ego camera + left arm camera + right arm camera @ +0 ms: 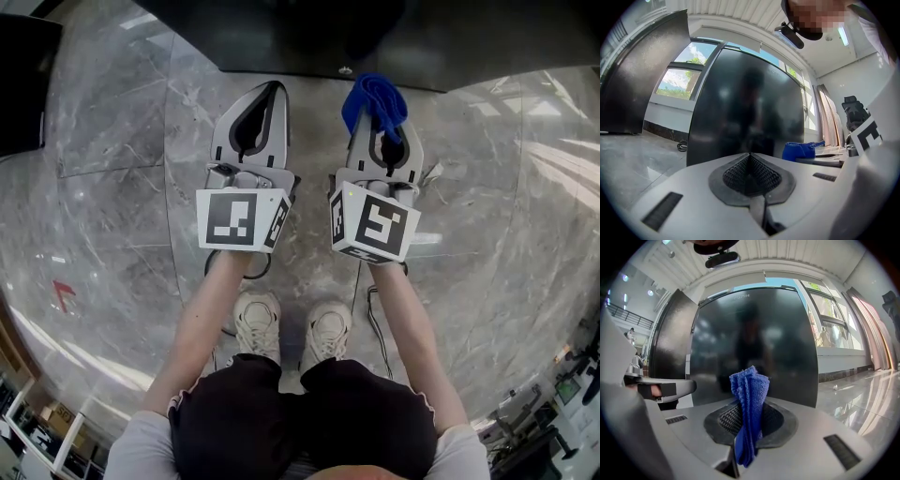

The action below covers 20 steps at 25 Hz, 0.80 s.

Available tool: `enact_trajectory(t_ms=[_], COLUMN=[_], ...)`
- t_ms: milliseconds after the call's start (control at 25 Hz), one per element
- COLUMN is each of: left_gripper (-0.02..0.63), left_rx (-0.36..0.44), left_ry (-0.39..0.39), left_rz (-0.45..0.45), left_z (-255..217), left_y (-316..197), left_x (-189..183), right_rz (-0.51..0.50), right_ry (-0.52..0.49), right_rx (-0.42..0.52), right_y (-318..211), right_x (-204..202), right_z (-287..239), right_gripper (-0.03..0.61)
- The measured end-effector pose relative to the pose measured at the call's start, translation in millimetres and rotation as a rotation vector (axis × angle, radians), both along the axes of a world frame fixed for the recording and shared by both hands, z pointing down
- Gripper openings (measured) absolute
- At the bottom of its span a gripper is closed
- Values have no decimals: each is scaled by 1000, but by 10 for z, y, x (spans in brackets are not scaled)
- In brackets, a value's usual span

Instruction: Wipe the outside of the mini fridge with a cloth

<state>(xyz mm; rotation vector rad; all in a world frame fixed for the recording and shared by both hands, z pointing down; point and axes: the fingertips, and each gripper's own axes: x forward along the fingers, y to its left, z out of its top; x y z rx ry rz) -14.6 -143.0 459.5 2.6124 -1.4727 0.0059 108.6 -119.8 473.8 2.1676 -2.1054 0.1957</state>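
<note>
The black mini fridge (356, 42) stands on the floor just ahead of me; its glossy front fills the left gripper view (750, 108) and the right gripper view (754, 338). My right gripper (382, 117) is shut on a blue cloth (375, 101), which sticks up in folds between the jaws (749, 404) a short way from the fridge front. My left gripper (261, 98) is shut with nothing in it (751, 174), beside the right one and equally near the fridge. The cloth (802, 150) also shows at the right of the left gripper view.
Grey marble floor (122, 206) lies all around. A second dark cabinet (23, 84) stands to the left (642, 75). A coiled black cable (683, 146) lies by the fridge's left foot. My shoes (291, 328) are just behind the grippers. Windows line the far wall.
</note>
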Motion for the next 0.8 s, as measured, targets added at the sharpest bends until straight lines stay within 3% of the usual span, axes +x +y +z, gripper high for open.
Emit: enact_trajectory(t_ms=[360, 520, 640, 800], left_gripper=[3, 3, 3, 3], left_rx=[36, 47, 52, 80], left_ry=[53, 58, 65, 30], left_rz=[-20, -44, -82, -82], left_z=[-202, -420, -820, -1790], left_y=[-110, -151, -237, -164], left_x=[17, -70, -167, -243], right_rz=[-42, 30, 89, 81], right_ry=[-15, -38, -59, -52], right_rx=[75, 82, 78, 59], right_y=[-89, -112, -144, -79], right_x=[-118, -35, 54, 49], right_z=[-246, -424, -807, -1738], right_gripper=[64, 64, 64, 64])
